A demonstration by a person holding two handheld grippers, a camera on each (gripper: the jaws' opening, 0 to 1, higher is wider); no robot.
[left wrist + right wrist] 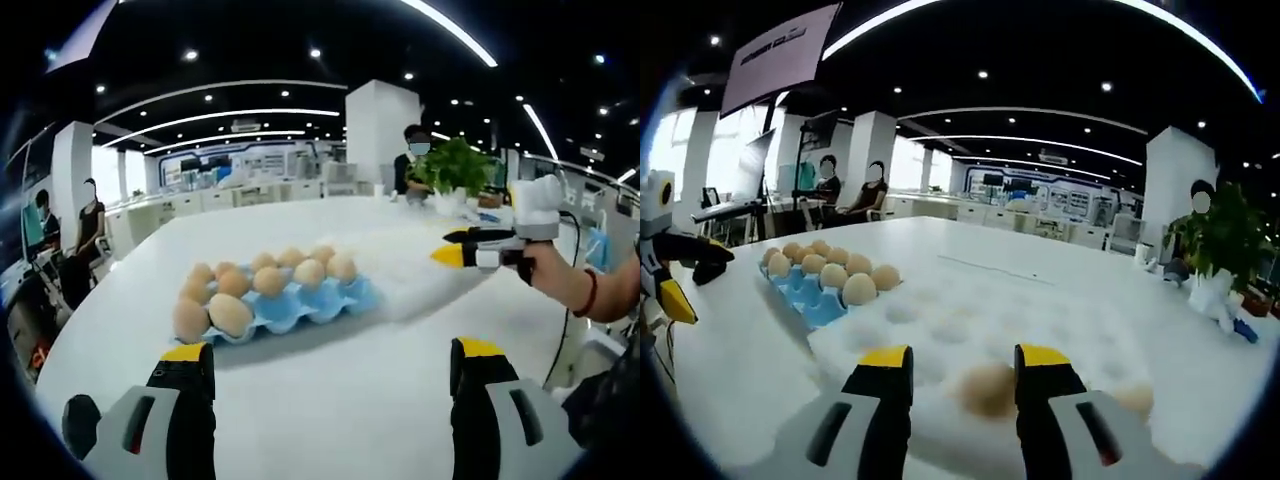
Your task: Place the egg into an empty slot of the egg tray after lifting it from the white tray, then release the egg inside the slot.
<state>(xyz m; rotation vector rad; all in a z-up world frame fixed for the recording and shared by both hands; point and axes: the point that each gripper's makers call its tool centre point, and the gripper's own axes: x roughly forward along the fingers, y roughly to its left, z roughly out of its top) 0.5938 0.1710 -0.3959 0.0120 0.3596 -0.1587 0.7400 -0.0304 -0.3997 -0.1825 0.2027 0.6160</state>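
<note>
The blue egg tray (330, 305) lies mid-table with several brown eggs (230, 314) in it; its near-right cups are bare. My left gripper (331, 352) hangs open in front of it, holding nothing. A hand holds my right gripper (452, 246) over the white tray (440, 285). In the right gripper view, the right gripper (964, 357) is low over the white tray (1040, 310), open, with one egg (985, 388) lying in a dimple between its fingers. A second egg (1135, 400) lies to the right. The blue egg tray (805, 298) sits beyond on the left.
My left gripper (675, 275) shows at the left edge of the right gripper view. A potted plant (455, 170) stands at the table's far end near a standing person (412, 160). Seated people (850, 190) and desks lie beyond the table.
</note>
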